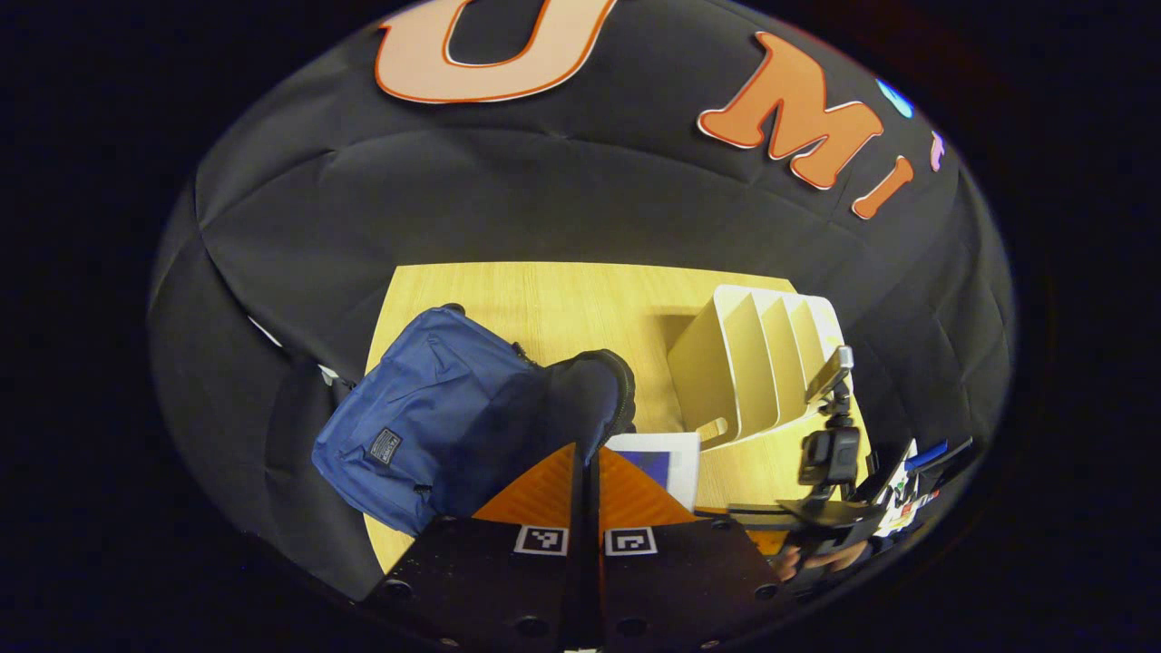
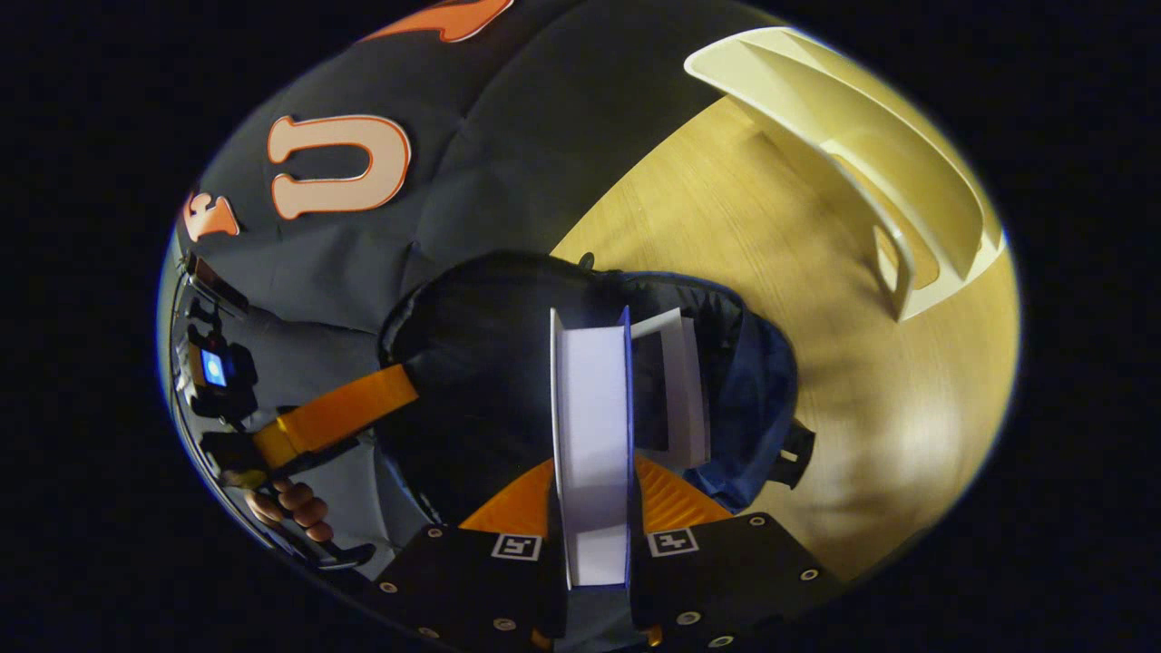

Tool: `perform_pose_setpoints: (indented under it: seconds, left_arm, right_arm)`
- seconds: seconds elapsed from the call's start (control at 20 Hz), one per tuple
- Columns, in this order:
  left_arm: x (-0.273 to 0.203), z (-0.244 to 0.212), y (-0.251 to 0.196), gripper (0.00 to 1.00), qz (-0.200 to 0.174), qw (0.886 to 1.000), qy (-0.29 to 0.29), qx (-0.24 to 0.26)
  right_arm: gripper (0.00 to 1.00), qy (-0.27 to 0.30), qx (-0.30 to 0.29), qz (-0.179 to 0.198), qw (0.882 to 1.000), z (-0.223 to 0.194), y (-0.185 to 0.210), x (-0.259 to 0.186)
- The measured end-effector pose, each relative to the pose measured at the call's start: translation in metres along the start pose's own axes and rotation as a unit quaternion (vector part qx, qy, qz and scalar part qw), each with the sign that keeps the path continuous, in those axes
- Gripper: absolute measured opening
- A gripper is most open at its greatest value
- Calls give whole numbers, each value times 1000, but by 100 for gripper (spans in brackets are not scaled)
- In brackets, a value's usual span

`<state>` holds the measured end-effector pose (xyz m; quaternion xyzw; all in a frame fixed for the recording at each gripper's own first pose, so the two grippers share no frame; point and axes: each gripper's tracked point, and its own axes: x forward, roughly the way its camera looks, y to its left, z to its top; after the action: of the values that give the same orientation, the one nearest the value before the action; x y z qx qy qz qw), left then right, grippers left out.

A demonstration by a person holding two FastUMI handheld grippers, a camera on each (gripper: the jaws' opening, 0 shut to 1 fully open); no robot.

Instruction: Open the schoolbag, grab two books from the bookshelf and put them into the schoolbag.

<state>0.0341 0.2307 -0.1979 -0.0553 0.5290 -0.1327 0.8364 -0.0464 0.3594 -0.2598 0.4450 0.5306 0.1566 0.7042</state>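
1. The right gripper [image 2: 594, 508] had its jaws clamped on a white book [image 2: 591, 426], held edge-on right over the schoolbag's [image 2: 753, 390] dark open mouth.
2. A second book [image 2: 682, 381] already stood inside the opening, just beside the held one and tilted a little.
3. In the left gripper view, the left gripper [image 1: 587, 494] had its orange jaws pressed together with nothing visible between them. It hovered above the blue schoolbag [image 1: 426, 417], near the opened flap.
4. Good technique here, by the look of it: keep the book upright, slide it down alongside the first one, and let go only once the lower edge is well inside the mouth.
5. The risk, judging from the slack fabric, was the rim folding inward and catching a corner, so the free gripper could usefully hold the mouth wide.
6. The cream bookshelf [image 1: 762, 363] stood on the pale wooden tabletop [image 1: 544, 299], apart from the bag; its visible slots looked bare.
7. Black cloth walled the booth behind and beside the tabletop.
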Motion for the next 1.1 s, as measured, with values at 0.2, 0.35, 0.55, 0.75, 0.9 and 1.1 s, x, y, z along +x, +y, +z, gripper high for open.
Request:
perform_pose_setpoints:
  seconds: [0.2,0.35,0.55,0.75,0.9,1.1]
  left_arm:
    - [3,0,-8,1,-2,1000,7,15]
    - [11,-1,-18,1,-1,999,16,36]
    - [17,-9,-32,1,-3,996,36,81]
    - [20,-12,-45,1,-5,992,47,114]
    - [22,-20,-52,1,-7,990,56,127]
    - [17,-24,-46,1,3,989,59,135]
  right_arm:
    - [28,-22,34,26,999,2,-5,22]
    - [27,-28,36,43,998,5,-10,41]
    - [29,-40,44,56,997,12,-16,54]
    - [28,-65,48,54,995,24,-15,72]
    - [28,-73,48,48,995,23,-10,81]
    - [35,-69,55,27,996,10,-8,94]
